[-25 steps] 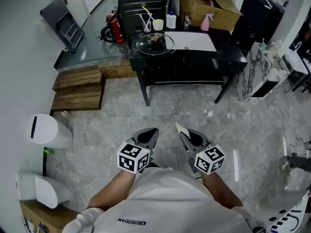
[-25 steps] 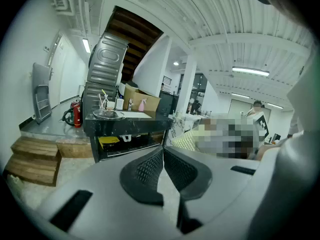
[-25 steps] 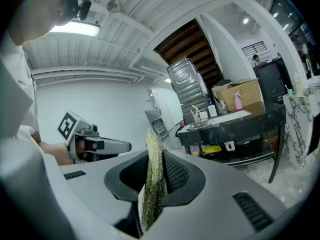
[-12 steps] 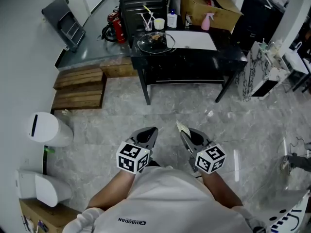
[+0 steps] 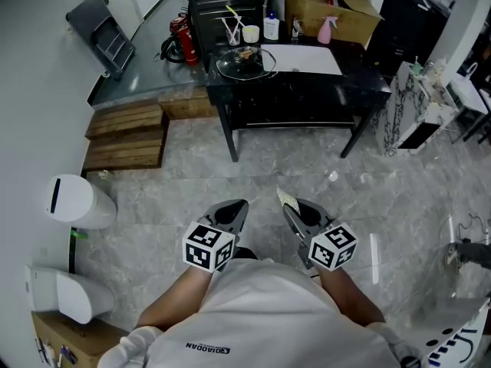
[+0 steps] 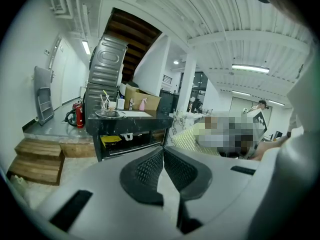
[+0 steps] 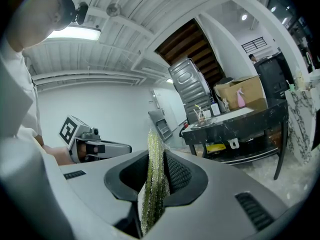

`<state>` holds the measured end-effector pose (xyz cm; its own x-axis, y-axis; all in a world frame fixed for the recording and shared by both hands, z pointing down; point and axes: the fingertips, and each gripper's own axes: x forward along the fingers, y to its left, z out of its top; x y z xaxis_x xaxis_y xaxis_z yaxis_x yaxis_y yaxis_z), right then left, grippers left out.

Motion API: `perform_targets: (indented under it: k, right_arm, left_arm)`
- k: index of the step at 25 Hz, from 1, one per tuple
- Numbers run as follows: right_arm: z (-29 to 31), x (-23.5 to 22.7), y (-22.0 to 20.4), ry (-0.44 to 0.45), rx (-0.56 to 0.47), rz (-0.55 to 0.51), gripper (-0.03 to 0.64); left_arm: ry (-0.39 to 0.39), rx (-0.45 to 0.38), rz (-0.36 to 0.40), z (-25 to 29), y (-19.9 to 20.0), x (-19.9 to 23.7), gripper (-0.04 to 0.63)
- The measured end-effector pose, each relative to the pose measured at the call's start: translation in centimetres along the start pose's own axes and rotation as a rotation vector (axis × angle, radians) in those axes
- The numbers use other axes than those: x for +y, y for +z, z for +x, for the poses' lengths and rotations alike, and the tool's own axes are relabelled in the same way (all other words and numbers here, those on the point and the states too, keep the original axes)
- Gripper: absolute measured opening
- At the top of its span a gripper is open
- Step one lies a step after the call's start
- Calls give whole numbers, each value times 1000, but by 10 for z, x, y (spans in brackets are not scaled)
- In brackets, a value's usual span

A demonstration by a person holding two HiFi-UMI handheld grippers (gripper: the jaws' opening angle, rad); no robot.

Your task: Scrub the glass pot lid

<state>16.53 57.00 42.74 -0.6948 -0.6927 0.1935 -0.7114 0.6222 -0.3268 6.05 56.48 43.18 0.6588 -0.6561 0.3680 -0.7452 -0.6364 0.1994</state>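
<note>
Far ahead in the head view, the glass pot lid (image 5: 245,63) lies on the left end of the black table (image 5: 360,83), beside a cup of utensils (image 5: 232,38) and a white bottle (image 5: 271,29). The left claw (image 5: 232,215) and right claw (image 5: 294,205) hang low over the grey floor (image 5: 307,167), close to the person's chest and well apart from the table.

Left gripper view: its jaws are pressed together with nothing between them, and the lid shows on the distant table.

Right gripper view: the jaws pinch a yellow-green scouring pad (image 7: 152,184) standing on edge, with its tip rising above them.
</note>
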Motion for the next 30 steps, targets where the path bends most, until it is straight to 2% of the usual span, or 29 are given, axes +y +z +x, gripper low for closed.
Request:
perform_targets:
  k: [18, 25, 30]
  right_arm:
    - [2, -25, 14, 10, -15, 13, 89]
    - [28, -43, 16, 16, -7, 6, 89]
    - [60, -59, 18, 18, 9, 10, 89]
  left_arm:
    - [5, -6, 20, 31, 20, 2, 18]
    - [8, -18, 23, 52, 24, 23, 17]
    - [14, -4, 8, 69, 21, 55, 18]
